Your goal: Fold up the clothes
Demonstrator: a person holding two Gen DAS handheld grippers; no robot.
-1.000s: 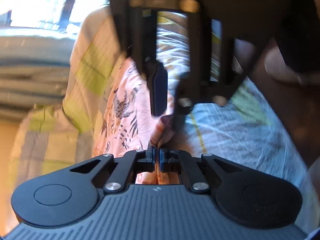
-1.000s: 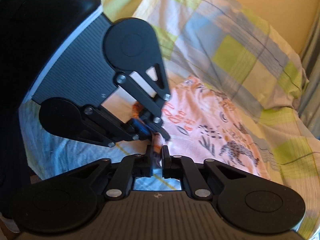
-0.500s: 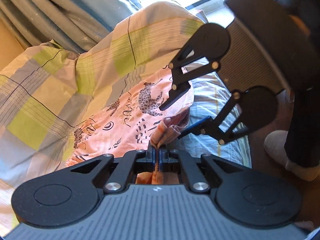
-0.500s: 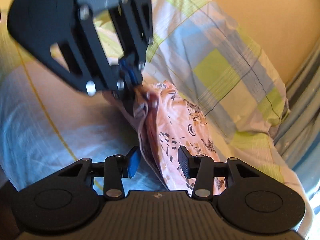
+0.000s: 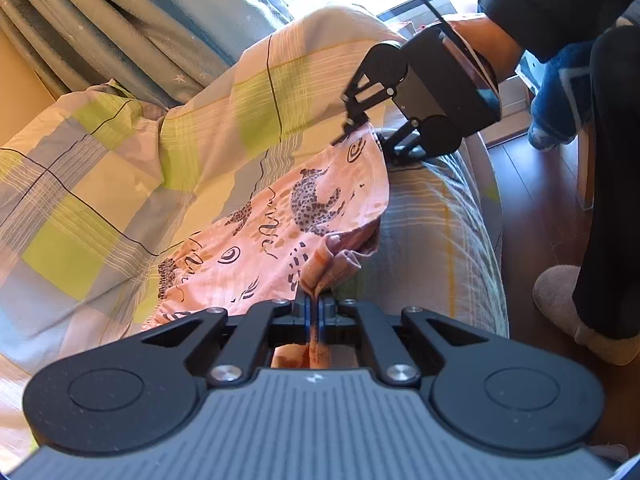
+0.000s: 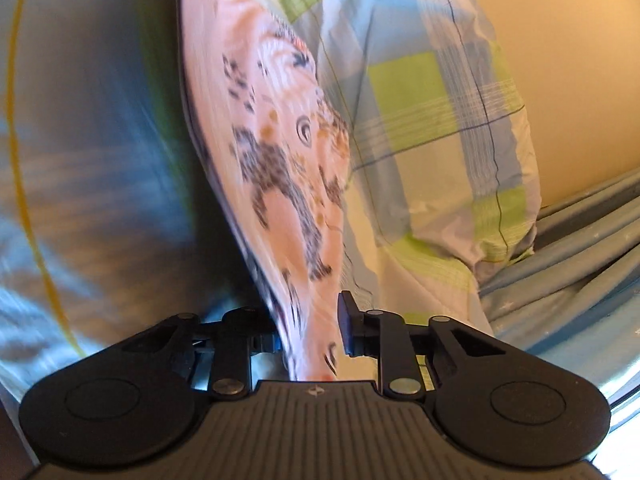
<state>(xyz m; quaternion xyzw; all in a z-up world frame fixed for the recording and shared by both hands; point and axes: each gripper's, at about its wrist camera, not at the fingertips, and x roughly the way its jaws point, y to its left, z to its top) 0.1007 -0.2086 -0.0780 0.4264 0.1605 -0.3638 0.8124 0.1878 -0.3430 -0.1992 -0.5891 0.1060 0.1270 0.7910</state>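
Note:
A pink garment (image 5: 280, 224) with a leopard print lies on the bed, its near edge lifted. My left gripper (image 5: 314, 306) is shut on a bunched corner of it. My right gripper (image 5: 362, 134) shows in the left wrist view at the garment's far corner. In the right wrist view the garment (image 6: 272, 152) runs as a stretched band between the open fingers of my right gripper (image 6: 310, 332); the jaws stand apart with the cloth between them.
A checked yellow, green and blue quilt (image 5: 120, 184) is heaped behind the garment. A pale striped sheet (image 5: 436, 232) covers the bed's edge. Blue curtains (image 5: 132, 28) hang at the back. The person's legs and slipper (image 5: 568, 304) stand on the wooden floor at right.
The right gripper opened and slid away along the garment's edge to its far corner. The garment's edge is now stretched out between the two grippers. The left gripper has kept its hold.

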